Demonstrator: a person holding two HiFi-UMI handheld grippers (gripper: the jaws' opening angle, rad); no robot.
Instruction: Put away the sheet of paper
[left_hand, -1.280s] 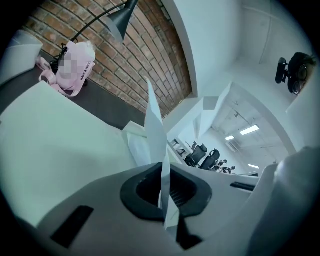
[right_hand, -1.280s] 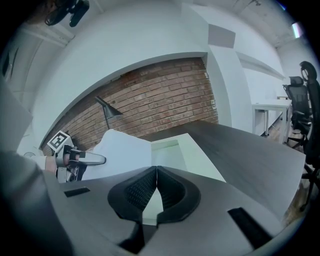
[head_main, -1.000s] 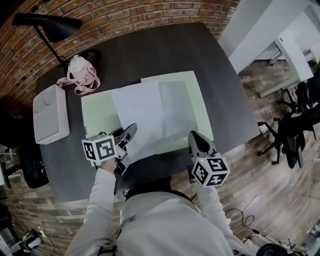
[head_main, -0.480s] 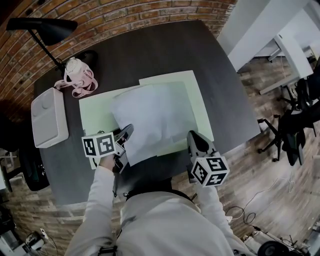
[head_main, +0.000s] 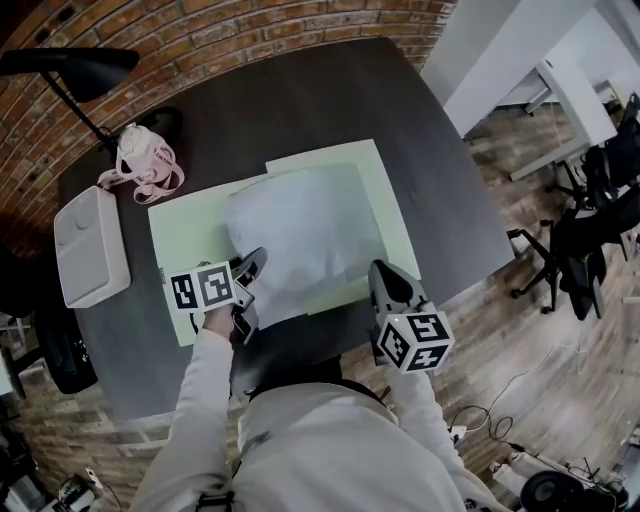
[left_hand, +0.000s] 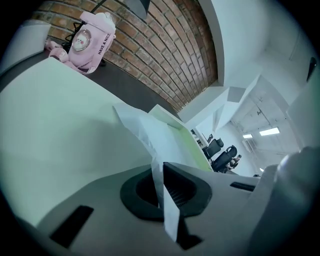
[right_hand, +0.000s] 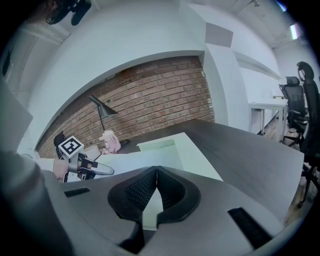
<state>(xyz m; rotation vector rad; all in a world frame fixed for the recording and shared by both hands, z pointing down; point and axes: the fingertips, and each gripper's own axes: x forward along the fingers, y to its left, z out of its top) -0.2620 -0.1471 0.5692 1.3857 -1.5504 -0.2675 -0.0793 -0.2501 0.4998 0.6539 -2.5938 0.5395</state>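
1. Paper sits pinched in the left gripper (left_hand: 161, 172). Its two jaws are pressed together on a thin edge of the sheet of paper (left_hand: 145, 135), and a strip of it runs down between the pads.
2. Over to the right gripper (right_hand: 156, 175): the jaws are pressed together at the tips. I can make out nothing between them, only pale green showing through the gap lower down.
3. From the head view, the left gripper (head_main: 252, 266) grips the sheet's near left corner. The right gripper (head_main: 380, 270) points at the near right edge of the pale green folder (head_main: 190, 225). Whether it touches that edge, I cannot tell.
4. The sheet of paper (head_main: 300, 235) is white and bowed upward. It lies across the middle of the folder, which is spread open on the dark table (head_main: 320, 100).
5. Further out on the table's left side, a white box (head_main: 90, 245) lies near the folder. A pink bottle (head_main: 140, 155) with a strap stands beyond it, near the brick wall (head_main: 200, 30).
6. A black desk lamp (head_main: 70, 68) leans over that far left corner.
7. Off to the right, past the table, black office chairs (head_main: 590, 250) stand on the wooden floor.
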